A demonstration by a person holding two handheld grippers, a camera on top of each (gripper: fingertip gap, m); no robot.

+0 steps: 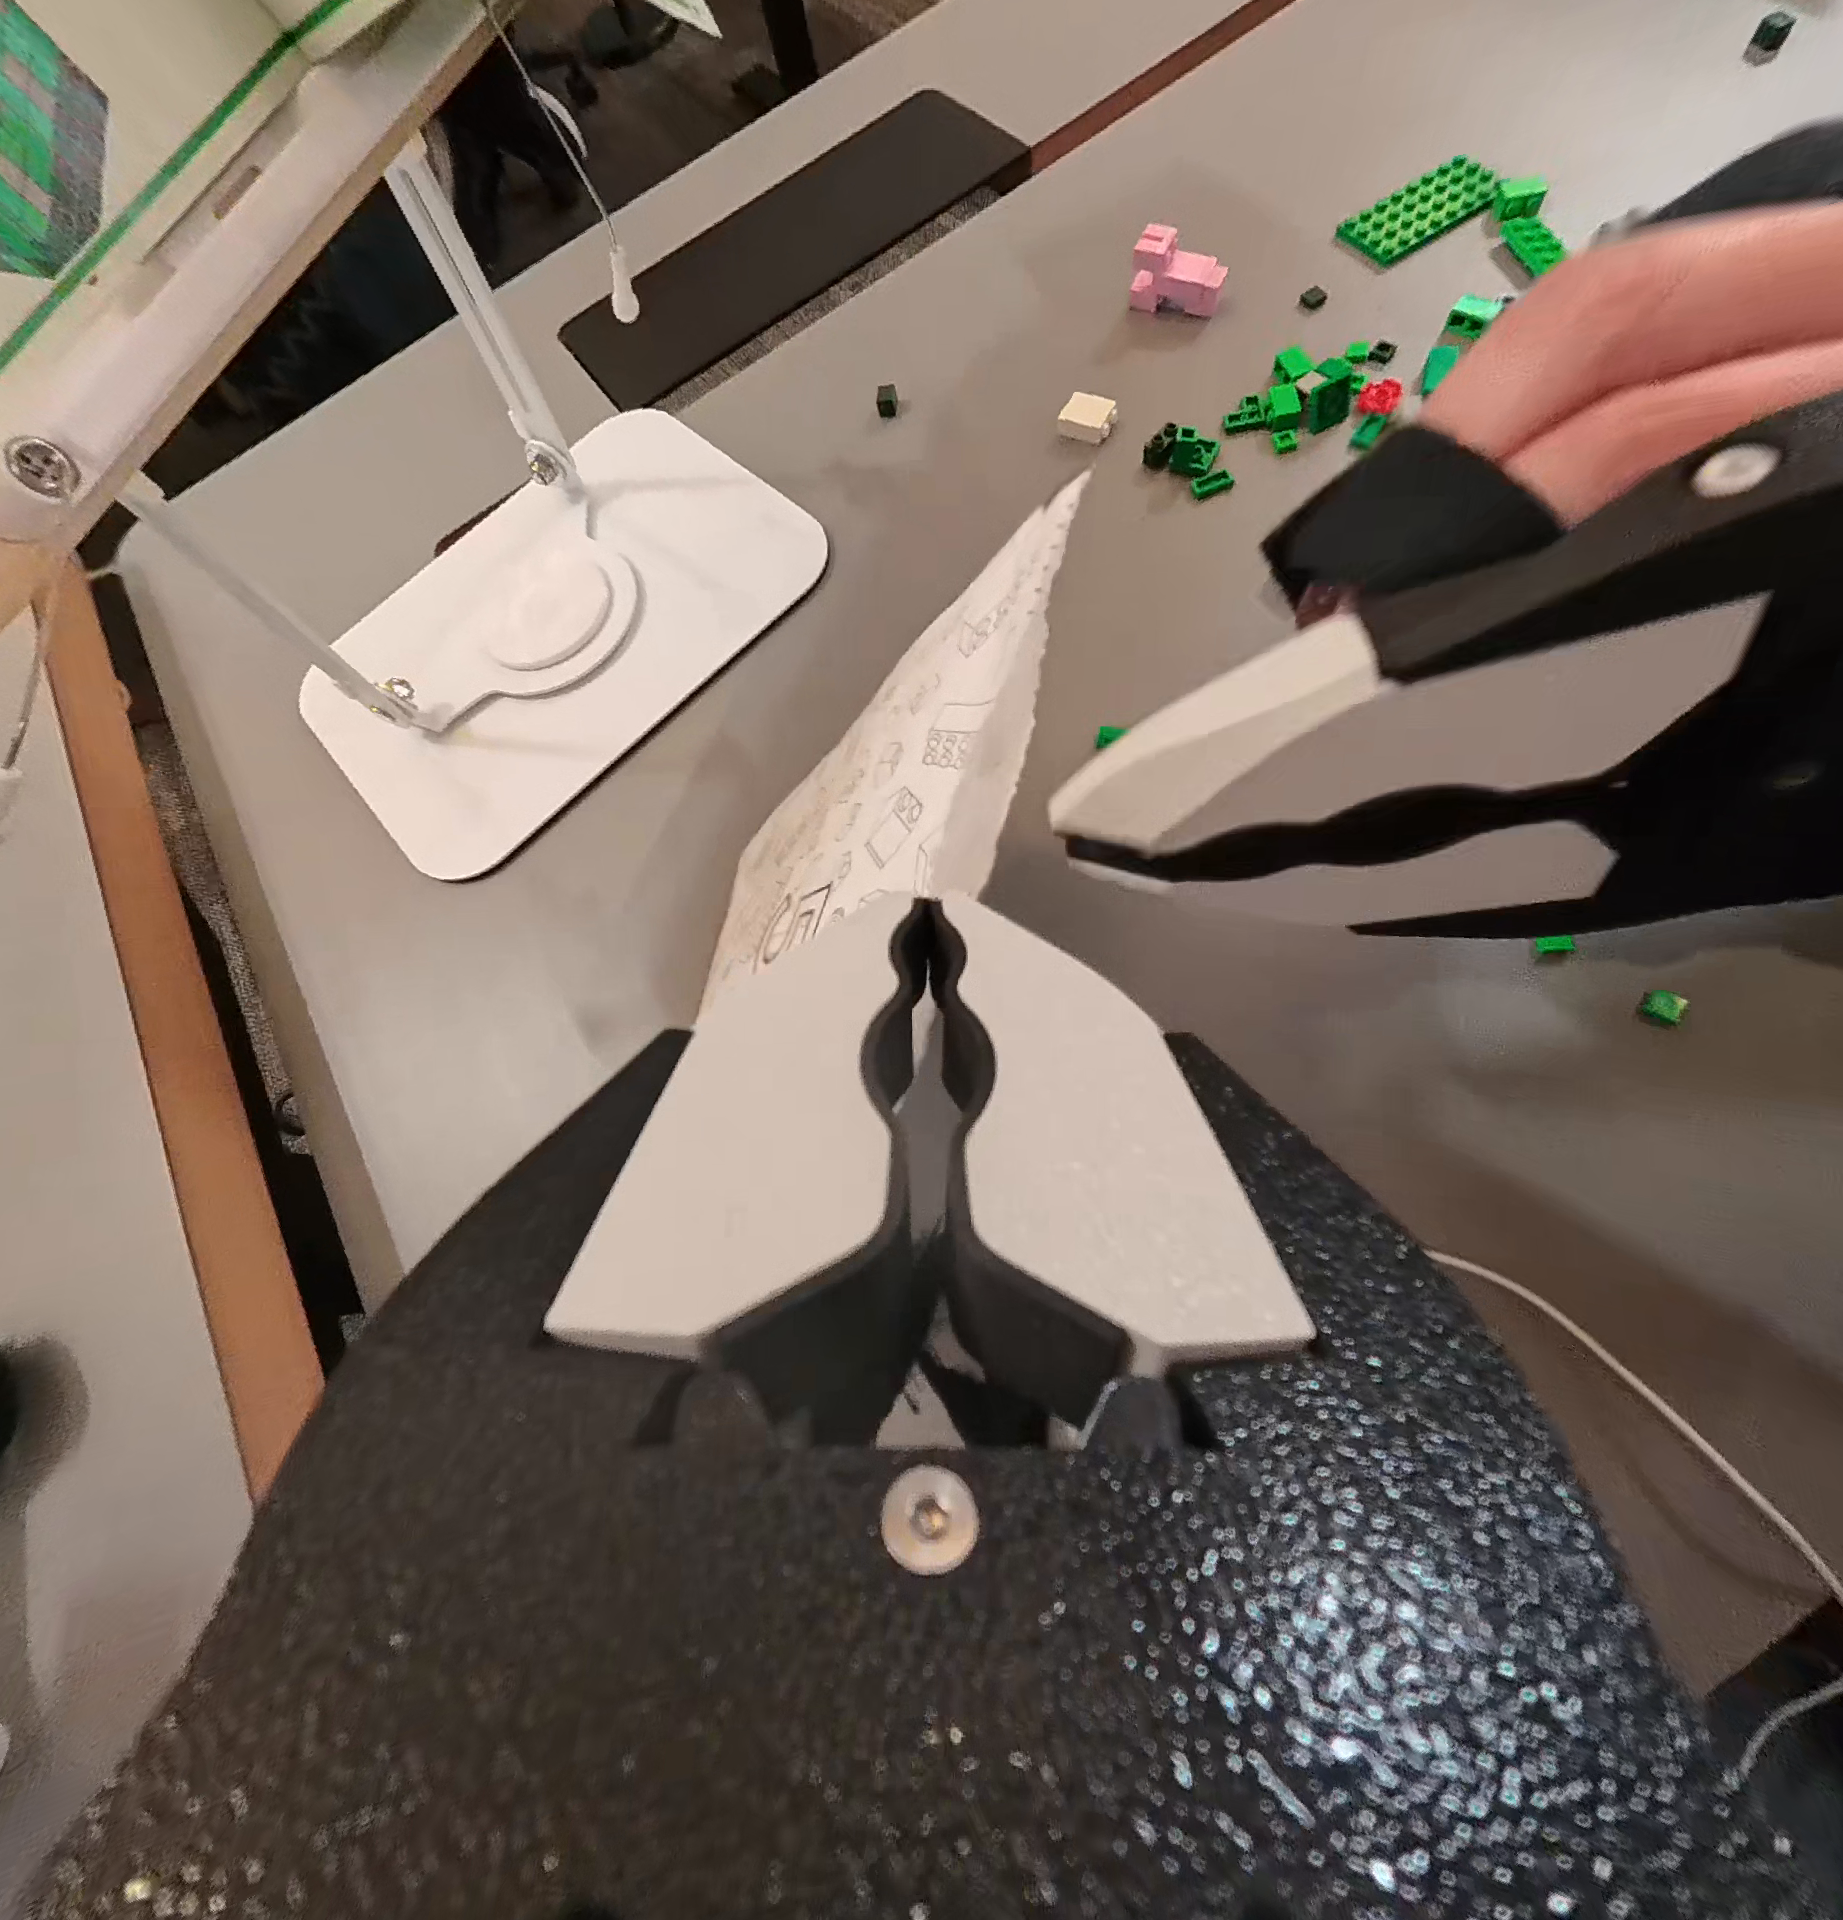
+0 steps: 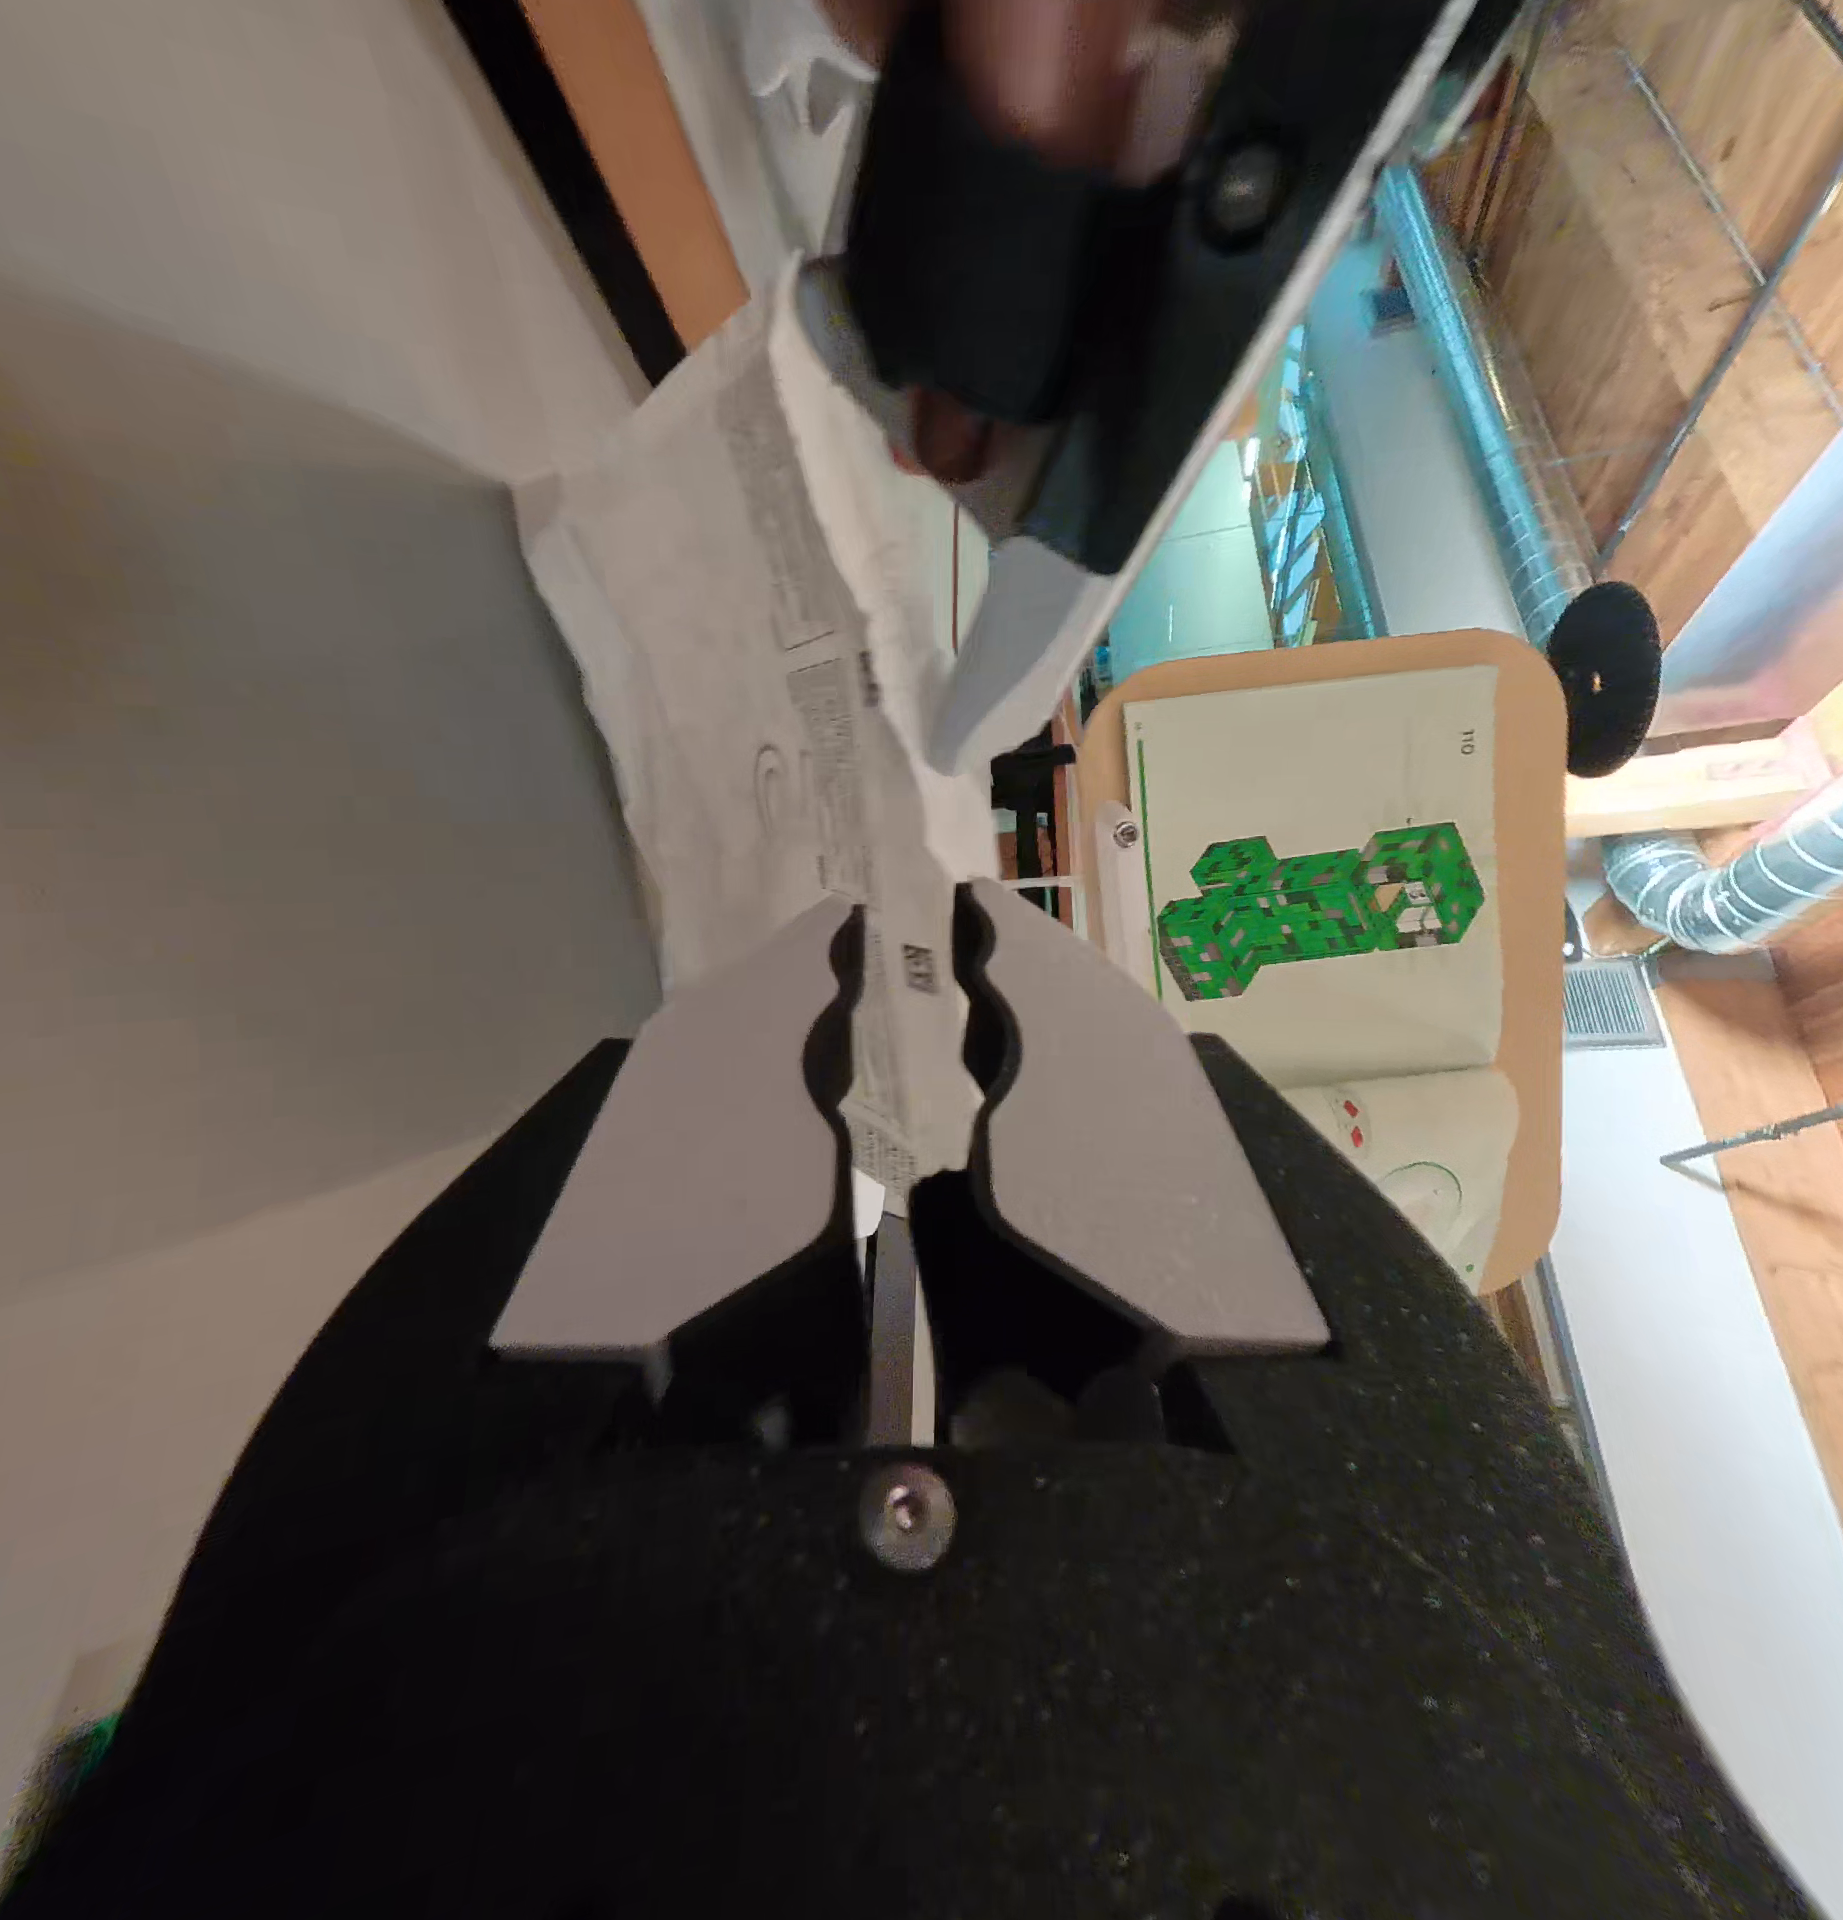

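Left tool [image 1: 929,914] and right tool [image 2: 906,914] both pinch one white paper bag [image 2: 688,582] taut above the table [image 1: 481,935], loose green bricks [image 1: 1301,400] beyond.

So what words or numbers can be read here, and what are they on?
White paper bag, pinched in the left gripper: lines of fine print and a square code, too small and blurred to read.
Its other face, in the left wrist view: line drawings of bricks, no legible words.
Booklet page on the stand: one small number in a corner, which I do not quote.
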